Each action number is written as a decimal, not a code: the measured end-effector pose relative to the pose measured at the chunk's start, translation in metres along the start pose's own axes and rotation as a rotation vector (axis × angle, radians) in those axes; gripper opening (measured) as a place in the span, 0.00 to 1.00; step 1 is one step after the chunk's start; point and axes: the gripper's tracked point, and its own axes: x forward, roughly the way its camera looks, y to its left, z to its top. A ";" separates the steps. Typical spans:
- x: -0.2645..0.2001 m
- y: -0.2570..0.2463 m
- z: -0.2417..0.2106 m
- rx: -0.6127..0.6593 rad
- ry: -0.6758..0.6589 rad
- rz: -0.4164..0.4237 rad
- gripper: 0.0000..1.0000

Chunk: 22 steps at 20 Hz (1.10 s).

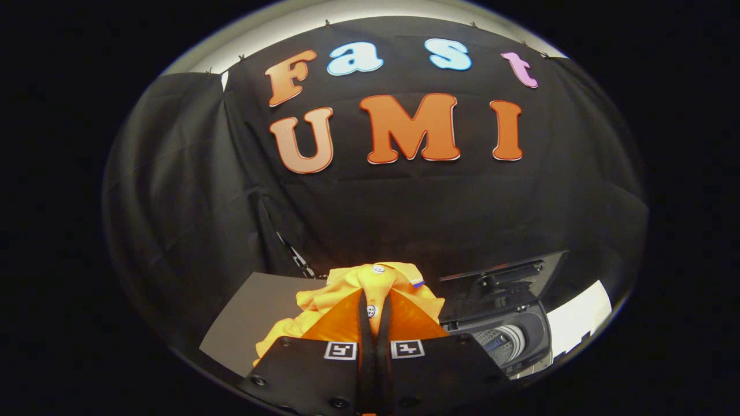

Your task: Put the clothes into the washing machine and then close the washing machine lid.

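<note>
A yellow-orange shirt (370, 283) with white buttons hangs bunched between and just ahead of my fingers. My gripper (374, 309) is shut on the shirt, pinching its button placket, with folds spilling out to the left. To the right of the fingers and lower down stands the washing machine (509, 341) with its drum open. Its dark lid (503, 283) is raised behind the opening.
A grey table surface (254, 318) lies to the left of the shirt. A white surface (578, 318) shows to the right of the machine. The black cloth wall of the booth rises behind everything.
</note>
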 end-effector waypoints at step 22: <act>0.022 -0.297 -0.038 0.061 0.077 -0.142 0.08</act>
